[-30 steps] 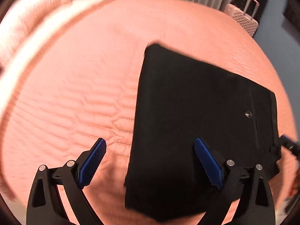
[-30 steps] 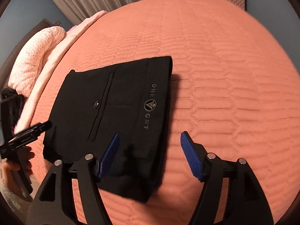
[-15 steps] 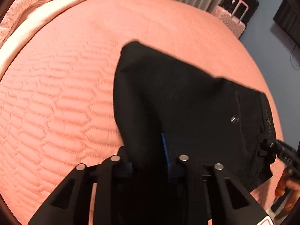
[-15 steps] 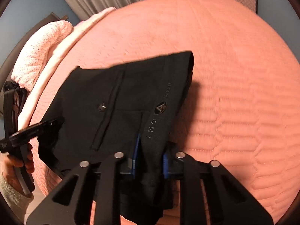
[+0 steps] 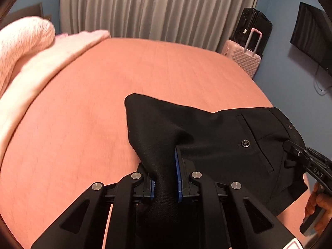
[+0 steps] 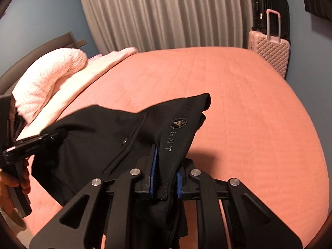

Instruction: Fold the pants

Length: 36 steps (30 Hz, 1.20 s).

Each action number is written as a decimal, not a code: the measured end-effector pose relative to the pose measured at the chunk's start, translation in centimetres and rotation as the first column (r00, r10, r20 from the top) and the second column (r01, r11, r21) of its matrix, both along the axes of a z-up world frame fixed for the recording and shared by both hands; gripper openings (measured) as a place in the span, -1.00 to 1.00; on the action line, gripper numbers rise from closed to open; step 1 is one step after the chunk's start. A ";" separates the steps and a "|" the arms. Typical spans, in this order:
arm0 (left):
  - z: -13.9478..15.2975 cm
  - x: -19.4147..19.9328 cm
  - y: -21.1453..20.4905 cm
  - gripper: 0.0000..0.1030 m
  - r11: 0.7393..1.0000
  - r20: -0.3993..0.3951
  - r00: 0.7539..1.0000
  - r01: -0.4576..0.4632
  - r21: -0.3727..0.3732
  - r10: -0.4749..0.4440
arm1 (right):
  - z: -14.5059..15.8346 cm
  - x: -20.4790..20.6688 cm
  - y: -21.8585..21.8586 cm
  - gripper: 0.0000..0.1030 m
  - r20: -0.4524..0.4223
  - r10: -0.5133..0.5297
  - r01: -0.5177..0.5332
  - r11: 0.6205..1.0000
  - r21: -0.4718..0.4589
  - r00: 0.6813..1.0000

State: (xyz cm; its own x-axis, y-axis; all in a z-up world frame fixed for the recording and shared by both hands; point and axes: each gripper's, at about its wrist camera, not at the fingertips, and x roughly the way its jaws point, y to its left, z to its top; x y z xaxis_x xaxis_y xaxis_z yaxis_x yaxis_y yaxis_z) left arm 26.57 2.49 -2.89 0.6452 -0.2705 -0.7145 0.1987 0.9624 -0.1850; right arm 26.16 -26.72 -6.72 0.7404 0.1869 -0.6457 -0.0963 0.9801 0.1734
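Observation:
The folded black pants (image 5: 217, 137) hang lifted above the salmon bedspread (image 5: 83, 124). My left gripper (image 5: 166, 178) is shut on the near edge of the pants at the leg end, cloth bunched between its blue pads. My right gripper (image 6: 165, 176) is shut on the waistband end of the pants (image 6: 116, 137), beside the printed logo (image 6: 178, 123). The right gripper also shows at the right edge of the left wrist view (image 5: 307, 157), and the left gripper at the left edge of the right wrist view (image 6: 31, 145).
Pink pillows and a blanket (image 6: 51, 78) lie along the bed's left side. A pink suitcase (image 6: 269, 49) and a black one (image 5: 255, 31) stand past the far corner. Grey curtains (image 5: 155, 10) hang behind the bed. A dark screen (image 5: 311, 35) is on the right wall.
Both grippers went from open over the flat pants to shut on their near edge, then lifted them off the bed; both views now tilt up toward the curtains.

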 end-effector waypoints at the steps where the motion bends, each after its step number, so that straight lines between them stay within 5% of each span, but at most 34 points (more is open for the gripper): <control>1: -0.6 1.5 -0.5 -0.71 1.000 -0.004 1.000 -0.002 0.013 0.002 | -1.0 1.3 -0.4 -0.69 -0.032 -0.001 0.001 1.000 0.011 0.999; 3: -3.6 4.9 -1.1 -0.52 0.997 -0.080 0.996 -0.022 0.075 0.028 | -5.3 4.8 -1.5 -0.55 -0.192 -0.031 0.046 0.996 0.075 0.981; 5: -7.3 6.1 -1.0 -0.23 0.984 -0.177 0.981 -0.047 0.170 0.078 | -8.7 5.4 -2.9 -0.44 -0.305 -0.106 0.118 0.993 0.023 0.946; 7: -8.3 5.1 -0.5 -0.18 0.982 -0.199 0.976 -0.053 0.180 0.089 | -7.8 2.6 -3.8 -0.44 -0.222 -0.125 0.138 0.989 0.046 0.967; 10: -6.2 1.3 -1.1 -0.17 0.930 -0.058 0.993 -0.071 0.362 0.098 | -5.2 -0.9 -2.8 -0.40 -0.117 -0.131 0.126 0.991 -0.047 0.984; 12: -4.5 -1.1 -2.5 0.11 0.895 0.037 0.998 -0.056 0.443 0.044 | -3.4 -2.3 -0.6 -0.40 -0.068 -0.056 0.051 0.995 -0.085 0.996; 16: -3.9 -1.6 -6.3 0.27 0.915 -0.006 0.999 0.050 0.401 -0.051 | -4.8 -0.7 4.1 -0.46 -0.124 0.074 -0.090 0.988 -0.123 0.990; 18: -6.7 -0.2 -8.2 0.28 0.888 -0.085 0.995 0.082 0.453 -0.048 | -7.1 0.6 4.9 -0.46 -0.204 0.067 -0.101 0.982 -0.160 0.977; 20: -9.1 0.3 -7.8 0.34 0.891 -0.126 0.991 0.094 0.445 -0.041 | -8.8 1.4 4.0 -0.48 -0.226 0.075 -0.110 0.983 -0.145 0.971; 21: -9.0 0.5 -7.5 0.47 0.902 -0.100 0.995 0.067 0.426 -0.027 | -8.6 1.1 3.8 -0.48 -0.212 0.077 -0.108 0.984 -0.138 0.974; 25: -7.5 0.2 -7.1 0.47 0.903 -0.105 0.994 0.052 0.426 -0.007 | -5.2 -0.9 4.1 -0.45 -0.164 0.062 -0.076 0.994 -0.080 0.985; 30: -7.4 -2.7 -6.8 0.47 0.917 -0.103 0.994 0.018 0.398 0.025 | -7.6 -1.9 5.4 -0.45 -0.252 0.022 -0.068 0.982 -0.176 0.968; 36: -6.3 -5.2 -6.2 0.47 0.918 -0.086 0.995 -0.015 0.395 0.053 | -5.8 -5.7 5.2 -0.34 -0.202 -0.026 0.017 0.999 -0.046 0.979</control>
